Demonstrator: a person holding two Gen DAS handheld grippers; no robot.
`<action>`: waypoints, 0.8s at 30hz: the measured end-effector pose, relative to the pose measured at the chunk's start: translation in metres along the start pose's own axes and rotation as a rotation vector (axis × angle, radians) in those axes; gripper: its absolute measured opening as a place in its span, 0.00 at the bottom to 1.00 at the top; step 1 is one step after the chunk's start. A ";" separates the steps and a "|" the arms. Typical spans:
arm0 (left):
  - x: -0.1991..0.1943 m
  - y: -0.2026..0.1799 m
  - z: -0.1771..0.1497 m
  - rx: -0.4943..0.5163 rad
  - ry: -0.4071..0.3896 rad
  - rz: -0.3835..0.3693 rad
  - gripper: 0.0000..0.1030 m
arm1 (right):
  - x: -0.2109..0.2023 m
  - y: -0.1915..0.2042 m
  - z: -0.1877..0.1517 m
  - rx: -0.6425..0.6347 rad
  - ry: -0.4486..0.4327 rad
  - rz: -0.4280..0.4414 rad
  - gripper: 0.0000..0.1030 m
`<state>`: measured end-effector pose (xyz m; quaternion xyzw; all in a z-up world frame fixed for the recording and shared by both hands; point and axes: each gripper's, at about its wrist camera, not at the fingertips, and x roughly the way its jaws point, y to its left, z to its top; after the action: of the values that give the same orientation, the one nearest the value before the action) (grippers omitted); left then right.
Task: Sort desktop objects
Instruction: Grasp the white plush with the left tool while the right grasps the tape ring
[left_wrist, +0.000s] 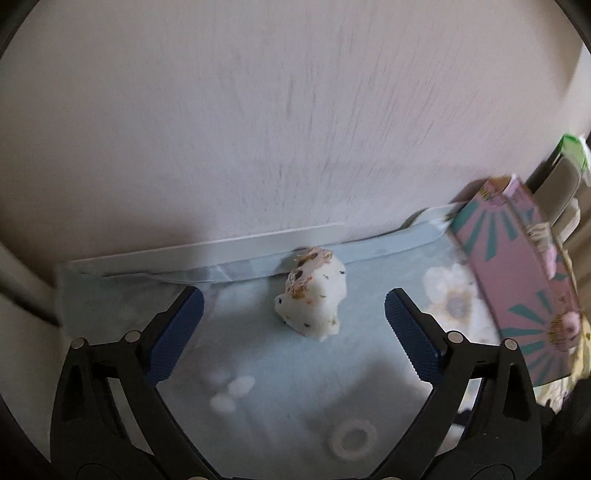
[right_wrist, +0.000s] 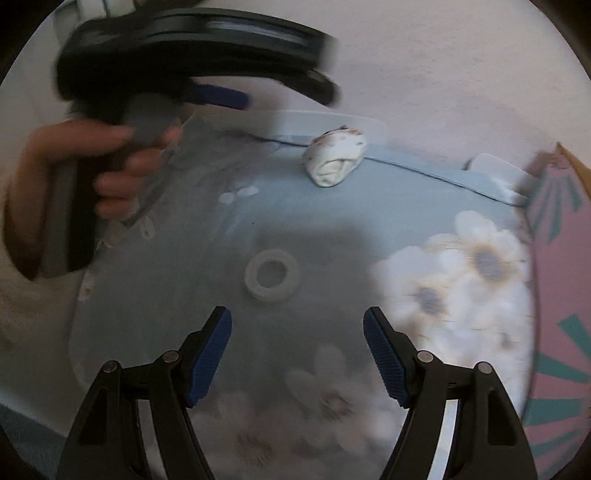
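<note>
Pale blue flowered cloth (right_wrist: 258, 221) carries a rolled sock (left_wrist: 312, 293) and tape ring (right_wrist: 272, 275), with left gripper (left_wrist: 293, 321) and right gripper (right_wrist: 297, 343) both spread wide, empty.

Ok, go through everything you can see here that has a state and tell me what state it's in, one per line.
Left gripper: open, empty, fingers on either side of the rolled cloth, not touching it.
Right gripper: open, empty, above the mat.
Rolled cloth: rolled up, lying at the mat's far edge.
Tape ring: lying flat on the mat, untouched.
Floral mat: spread flat.
Pink box: standing at the mat's right edge; open or closed unclear.
</note>
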<state>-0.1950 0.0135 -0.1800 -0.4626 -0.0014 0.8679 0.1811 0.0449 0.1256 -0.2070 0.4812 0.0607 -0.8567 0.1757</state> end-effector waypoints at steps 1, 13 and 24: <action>0.008 -0.001 -0.002 0.006 0.003 -0.005 0.93 | 0.004 0.003 -0.001 -0.009 -0.009 -0.010 0.68; 0.062 -0.013 -0.004 0.083 0.035 -0.021 0.64 | 0.025 0.014 0.009 -0.082 -0.049 -0.040 0.53; 0.072 -0.018 -0.003 0.111 0.056 -0.023 0.38 | 0.024 0.009 0.009 -0.090 -0.051 -0.025 0.38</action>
<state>-0.2234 0.0529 -0.2362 -0.4758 0.0464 0.8513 0.2162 0.0294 0.1091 -0.2217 0.4502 0.1010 -0.8671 0.1879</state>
